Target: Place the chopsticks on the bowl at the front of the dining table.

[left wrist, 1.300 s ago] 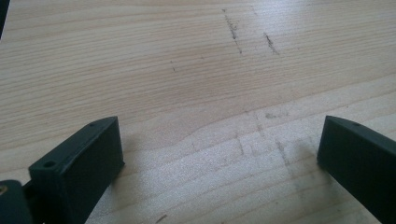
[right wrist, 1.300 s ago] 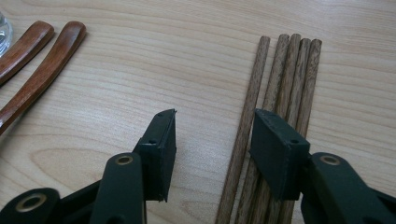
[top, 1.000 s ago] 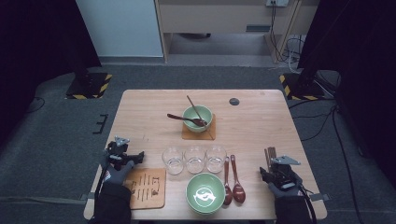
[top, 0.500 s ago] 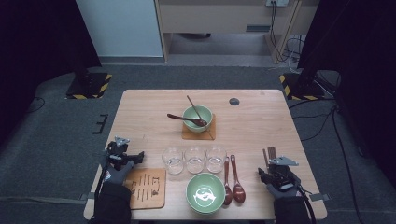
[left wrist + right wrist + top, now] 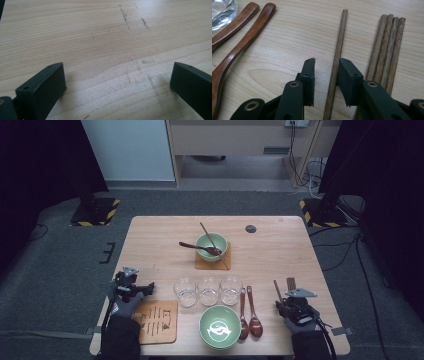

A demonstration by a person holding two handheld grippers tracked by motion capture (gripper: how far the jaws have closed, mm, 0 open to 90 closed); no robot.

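My right gripper (image 5: 327,65) (image 5: 286,300) rests on the table near the front right. A single brown chopstick (image 5: 339,40) (image 5: 276,290) lies between its jaws. The jaws have just been closing on it, and a gap still shows beside the left pad, so the gripper is open. Several more chopsticks (image 5: 387,42) (image 5: 290,282) lie bundled just to its right. My left gripper (image 5: 117,75) (image 5: 132,285) stands wide open over bare wood at the front left, holding nothing.
Two wooden spoons (image 5: 248,310) (image 5: 244,32) lie left of the chopsticks. Three glasses (image 5: 208,290) stand in a row, with a green bowl (image 5: 220,327) in front. Another green bowl (image 5: 211,244) holding a spoon sits on a coaster farther back. A wooden board (image 5: 157,320) lies by the left hand.
The right gripper's jaws have narrowed around the single chopstick. Both hands have stayed in place.
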